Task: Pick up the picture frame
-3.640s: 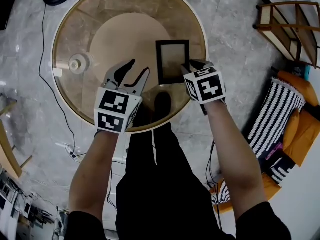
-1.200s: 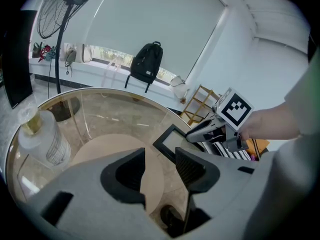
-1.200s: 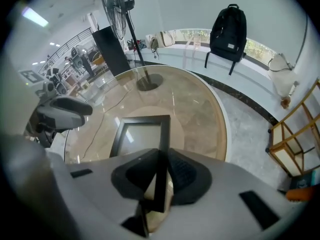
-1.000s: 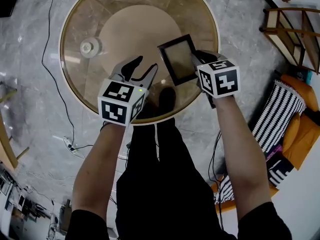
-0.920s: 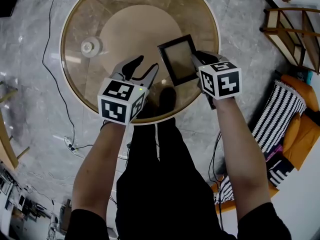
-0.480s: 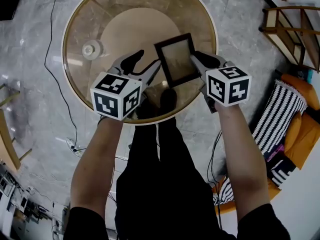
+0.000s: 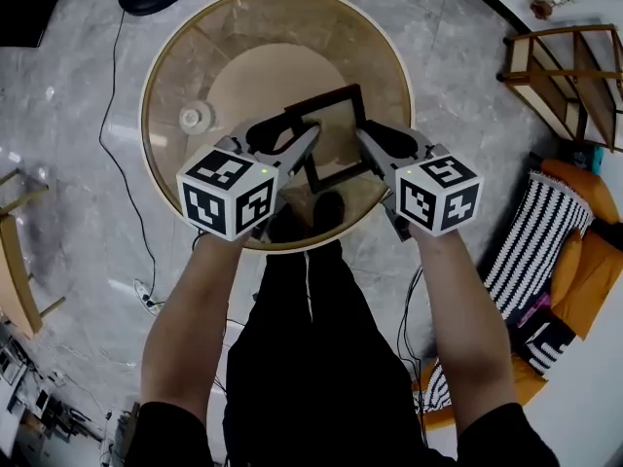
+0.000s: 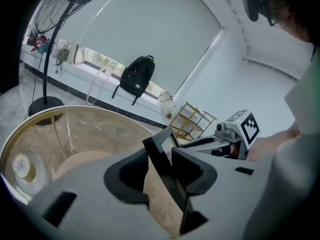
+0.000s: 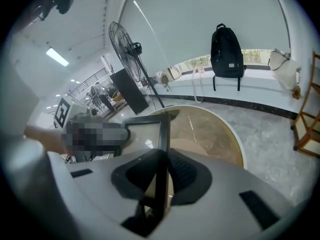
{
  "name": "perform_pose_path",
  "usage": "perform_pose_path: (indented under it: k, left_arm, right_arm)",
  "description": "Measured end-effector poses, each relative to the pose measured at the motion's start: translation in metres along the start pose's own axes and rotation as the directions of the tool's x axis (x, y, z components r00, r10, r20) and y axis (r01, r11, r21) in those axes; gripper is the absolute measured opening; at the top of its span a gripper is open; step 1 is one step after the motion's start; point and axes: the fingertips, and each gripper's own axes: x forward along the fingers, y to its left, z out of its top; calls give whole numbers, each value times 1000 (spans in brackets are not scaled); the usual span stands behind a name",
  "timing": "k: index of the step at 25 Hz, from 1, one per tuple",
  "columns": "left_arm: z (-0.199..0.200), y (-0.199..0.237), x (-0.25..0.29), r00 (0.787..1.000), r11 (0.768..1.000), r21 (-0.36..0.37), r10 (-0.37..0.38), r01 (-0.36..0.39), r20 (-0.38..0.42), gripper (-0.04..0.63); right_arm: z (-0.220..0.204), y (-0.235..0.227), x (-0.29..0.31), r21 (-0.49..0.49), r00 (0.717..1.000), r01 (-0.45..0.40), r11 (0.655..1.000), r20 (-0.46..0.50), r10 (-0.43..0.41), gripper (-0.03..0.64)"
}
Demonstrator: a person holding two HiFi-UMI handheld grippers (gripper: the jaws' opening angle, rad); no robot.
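Picture frame (image 7: 333, 139): slim black rectangular border, pale tan pane, tilted

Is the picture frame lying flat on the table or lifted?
Lifted and tilted: the picture frame hangs above the table, its edge clamped in the right gripper.

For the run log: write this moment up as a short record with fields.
frame: black border, tilted, held up over the table
right gripper: shut on the frame's right edge
left gripper: jaws have just been closing; the frame's left edge is between them, and the pads look to be on it
table: round, see-through top
disc: small, white, on the table left of the frame
task status: frame gripped from both sides, clear of the table
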Motion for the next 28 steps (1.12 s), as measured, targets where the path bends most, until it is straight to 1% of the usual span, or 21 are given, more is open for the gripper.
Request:
perform_pose_path:
  k: [2, 4, 5, 6, 7, 10, 15, 18, 20, 24, 26, 28]
  left_arm:
    - [2, 0, -3, 1000, 1000, -16, -6, 7, 18, 129]
    - [-1, 0, -6, 1000, 1000, -3, 0, 0, 29, 84]
    - [-5, 0, -7, 1000, 1000, 10, 8, -8, 26, 80]
    - [-9, 1, -8, 1000, 1000, 15, 15, -15, 22, 77]
    - [-13, 3, -9, 1000, 1000, 8, 19, -19, 22, 77]
    - [-20, 8, -11, 999, 999, -45, 21, -19, 36, 77]
    - [-14, 8, -20, 997, 997, -59, 49, -46, 59, 77]
    - [1, 1, -37, 994, 995, -73, 76, -70, 79, 77]
    - [17, -6, -54, 991, 993, -60, 103, -97, 89, 77]
    - [58, -29, -94, 982, 986, 23, 160, -163, 100, 77]
    - [81, -42, -115, 976, 980, 58, 180, -188, 124, 77]
    - [101, -57, -136, 969, 975, 78, 195, -208, 152, 77]
  right_arm:
    - [-3, 2, 3, 14, 1000, -11, 1000, -1, 11, 71]
    - [-9, 3, 5, 18, 1000, -8, 1000, -5, 8, 65]
    - [-12, 3, 6, 20, 1000, -4, 1000, -5, 4, 40]
    - [-15, 3, 7, 24, 1000, -4, 1000, -5, 4, 44]
    - [-18, 3, 7, 28, 1000, -5, 1000, -6, 5, 48]
    - [-23, 0, 8, 27, 1000, -6, 1000, -11, 6, 51]
    - [-21, -7, -1, 36, 1000, 14, 999, -1, -14, 43]
    - [-15, -1, -18, 26, 1000, 25, 999, -6, -25, 28]
    - [-6, 7, -32, 14, 1000, 29, 999, -6, -29, 17]
    - [18, 26, -69, 2, 999, 33, 999, 8, -33, 6]
    - [31, 39, -87, -12, 1000, 28, 1000, 14, -28, 6]
    - [41, 51, -105, -26, 1000, 25, 999, 20, -24, 6]
